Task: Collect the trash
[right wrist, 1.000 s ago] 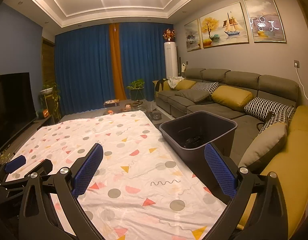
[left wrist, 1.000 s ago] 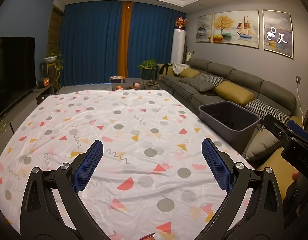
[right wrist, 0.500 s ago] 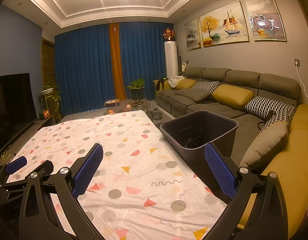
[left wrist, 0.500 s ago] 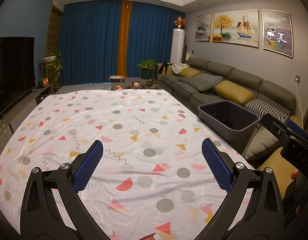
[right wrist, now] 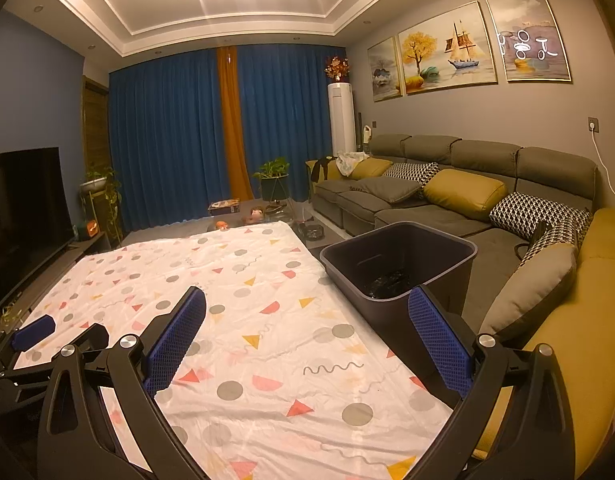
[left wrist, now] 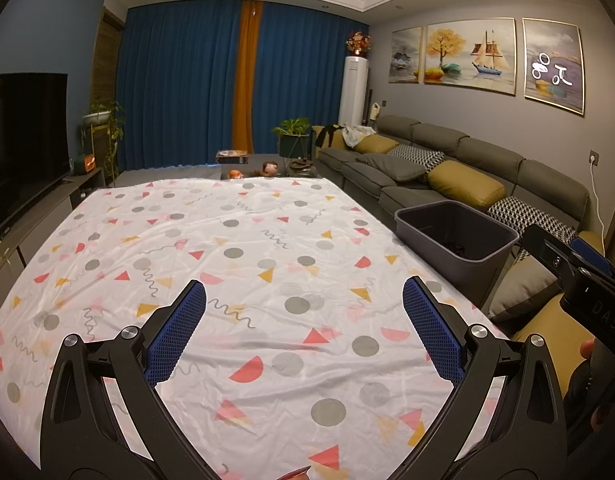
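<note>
Right wrist view: the right gripper hovers above the patterned cloth, jaws wide apart and holding nothing. The dark bin stands off the cloth's right edge, just ahead of and partly behind the right-hand finger of this gripper, between the cloth and the sofa. Dark crumpled material lies at the bottom of the bin (likely trash already collected, though its nature cannot be told).

Left wrist view: the left gripper also hangs over the cloth, jaws spread and empty. From here the bin lies well to the right and ahead, beyond the cloth's edge.

No loose trash is visible on the cloth in either view. A small reddish scrap shows at the bottom edge of the left view, too cropped to identify.

Judgement: the right gripper is the nearer to the bin, so any drop falls to it. Collection appears largely complete.
</note>
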Available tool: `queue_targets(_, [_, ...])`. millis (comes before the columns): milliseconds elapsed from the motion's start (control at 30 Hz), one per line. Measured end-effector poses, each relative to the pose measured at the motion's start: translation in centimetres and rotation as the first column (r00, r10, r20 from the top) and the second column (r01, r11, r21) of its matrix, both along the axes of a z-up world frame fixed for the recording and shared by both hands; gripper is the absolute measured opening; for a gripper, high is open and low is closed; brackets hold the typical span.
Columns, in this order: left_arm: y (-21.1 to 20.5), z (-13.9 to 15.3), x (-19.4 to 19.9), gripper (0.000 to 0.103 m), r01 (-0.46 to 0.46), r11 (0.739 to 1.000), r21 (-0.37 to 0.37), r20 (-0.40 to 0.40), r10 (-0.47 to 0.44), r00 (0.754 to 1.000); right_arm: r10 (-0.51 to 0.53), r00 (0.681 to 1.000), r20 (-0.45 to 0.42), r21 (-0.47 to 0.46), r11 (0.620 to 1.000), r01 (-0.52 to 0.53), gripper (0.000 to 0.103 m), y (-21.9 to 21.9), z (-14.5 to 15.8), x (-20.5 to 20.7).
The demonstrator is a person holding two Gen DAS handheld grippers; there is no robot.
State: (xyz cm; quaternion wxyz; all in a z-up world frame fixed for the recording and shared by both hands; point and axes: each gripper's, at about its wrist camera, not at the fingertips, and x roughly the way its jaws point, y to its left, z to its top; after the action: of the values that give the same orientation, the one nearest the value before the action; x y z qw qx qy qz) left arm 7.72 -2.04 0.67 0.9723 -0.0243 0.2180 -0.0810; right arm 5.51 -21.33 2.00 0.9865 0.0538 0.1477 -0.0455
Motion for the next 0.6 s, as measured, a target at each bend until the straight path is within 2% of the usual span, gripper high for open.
queue_targets(600, [0.0,0.03,-0.02,0.097,-0.002,1.0,0.0,-0.001,0.002,1.0,-0.001,1.0,-0.001,0.0,1.0,0.001,0.098,0.03,0.1,0.13])
